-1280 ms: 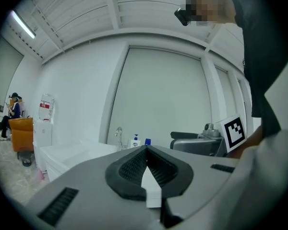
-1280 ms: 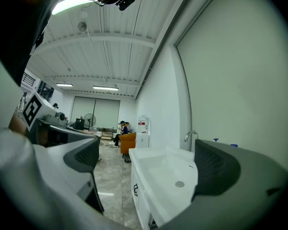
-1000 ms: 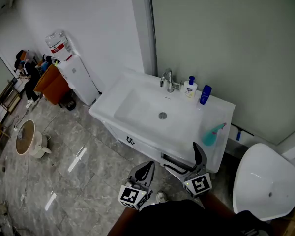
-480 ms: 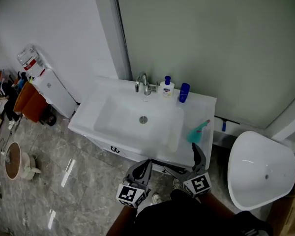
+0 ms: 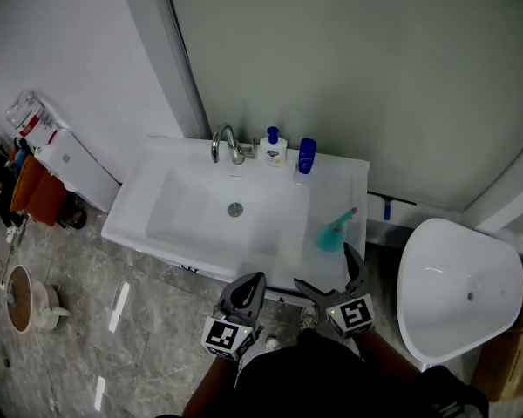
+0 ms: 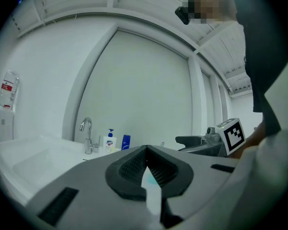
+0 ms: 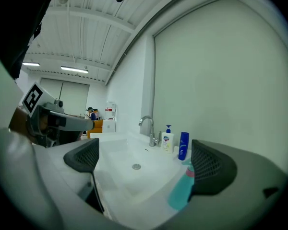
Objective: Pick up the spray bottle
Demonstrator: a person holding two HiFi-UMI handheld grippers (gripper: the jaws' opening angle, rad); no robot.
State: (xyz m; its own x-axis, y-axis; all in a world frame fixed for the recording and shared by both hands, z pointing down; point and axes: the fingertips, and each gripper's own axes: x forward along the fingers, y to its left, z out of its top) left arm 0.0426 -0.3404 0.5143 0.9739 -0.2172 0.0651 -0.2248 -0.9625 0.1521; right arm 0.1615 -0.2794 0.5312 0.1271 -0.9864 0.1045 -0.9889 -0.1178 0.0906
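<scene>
The teal spray bottle [image 5: 333,232] with a pink nozzle appears to lie on its side on the right part of the white sink counter [image 5: 349,185]. My right gripper [image 5: 332,278] is open just in front of the counter's near edge, short of the bottle. In the right gripper view the spray bottle [image 7: 181,191] shows low beside the right pad [image 7: 212,169], not between the jaws of the right gripper [image 7: 149,164]. My left gripper [image 5: 247,287] is shut and empty, below the basin's front edge. The left gripper [image 6: 145,151] shows its jaws pressed together.
At the back of the counter stand a faucet [image 5: 226,144], a white pump soap bottle [image 5: 273,149] and a blue bottle [image 5: 307,155]. The basin [image 5: 218,212] fills the sink's left. A white toilet [image 5: 458,290] is at the right, a water dispenser [image 5: 59,158] at the left.
The sink has slid left and nearer in the head view, so the spray bottle now lies straight ahead of the right gripper. Both grippers keep their states.
</scene>
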